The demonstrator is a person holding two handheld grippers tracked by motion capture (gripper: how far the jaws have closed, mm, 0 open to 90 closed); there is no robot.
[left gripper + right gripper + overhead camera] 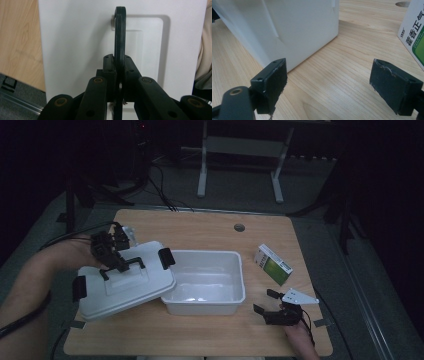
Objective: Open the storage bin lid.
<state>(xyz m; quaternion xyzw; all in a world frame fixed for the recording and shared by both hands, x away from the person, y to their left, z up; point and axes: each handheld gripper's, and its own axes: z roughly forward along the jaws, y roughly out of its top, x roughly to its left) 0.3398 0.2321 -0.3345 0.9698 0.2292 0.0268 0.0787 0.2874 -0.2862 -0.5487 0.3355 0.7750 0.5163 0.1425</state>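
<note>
A white lid (125, 282) is held tilted over the left rim of the open white storage bin (205, 280), its black handle (120, 40) clenched by the left gripper (117, 262). A green-and-white carton (272, 265) lies just right of the bin. The right gripper (267, 302) rests released on the wooden table (200, 227) near the bin's corner.

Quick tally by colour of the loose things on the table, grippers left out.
White: 2, the lid held by its black handle, and the open tub.
Green and white: 1, the small carton.
Total: 3.
</note>
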